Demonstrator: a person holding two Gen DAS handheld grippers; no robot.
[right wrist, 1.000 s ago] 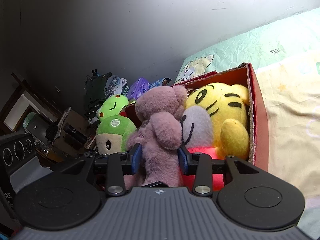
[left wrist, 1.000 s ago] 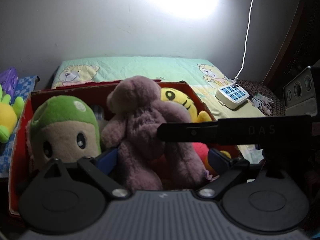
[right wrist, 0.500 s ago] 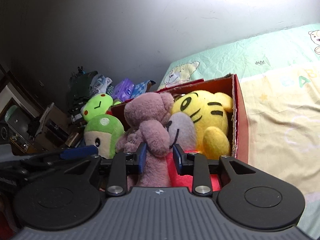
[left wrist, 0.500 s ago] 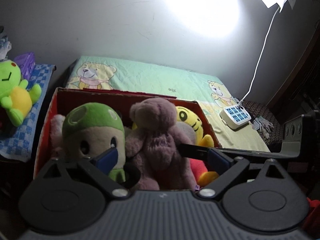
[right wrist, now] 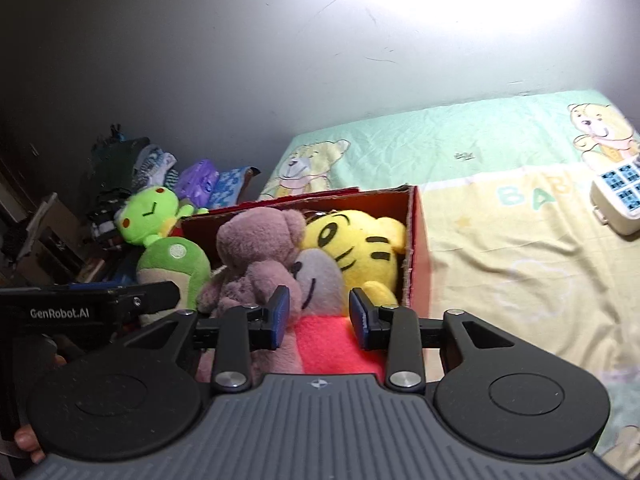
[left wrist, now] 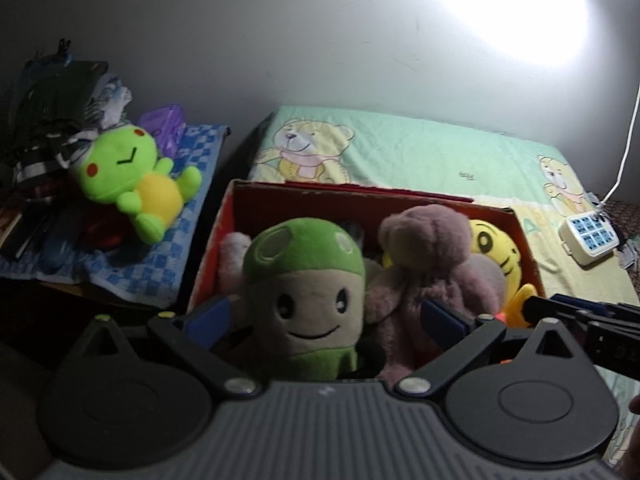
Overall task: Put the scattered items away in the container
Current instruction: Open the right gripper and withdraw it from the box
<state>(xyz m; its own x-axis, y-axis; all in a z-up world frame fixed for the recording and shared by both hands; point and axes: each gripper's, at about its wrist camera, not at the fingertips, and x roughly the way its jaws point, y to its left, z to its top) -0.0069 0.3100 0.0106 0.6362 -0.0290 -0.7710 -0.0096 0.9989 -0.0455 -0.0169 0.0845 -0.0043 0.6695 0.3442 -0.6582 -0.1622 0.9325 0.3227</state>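
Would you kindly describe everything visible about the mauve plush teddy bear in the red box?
The mauve plush teddy bear has fuzzy, matted pile, round ears and stubby arms. It sits upright in the red cardboard box, facing away from both cameras, wedged between the green-capped mushroom plush and the yellow striped tiger plush. No tool grips it; the right tool stands open just in front.

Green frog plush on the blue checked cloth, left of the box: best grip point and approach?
Probably the frog plush around its yellow belly, from above with the left gripper, which is open and nearer that side. It lies on its back on the checked cloth, belly up, limbs splayed; the torso looks like the narrowest soft bulk, and the head seems too wide.
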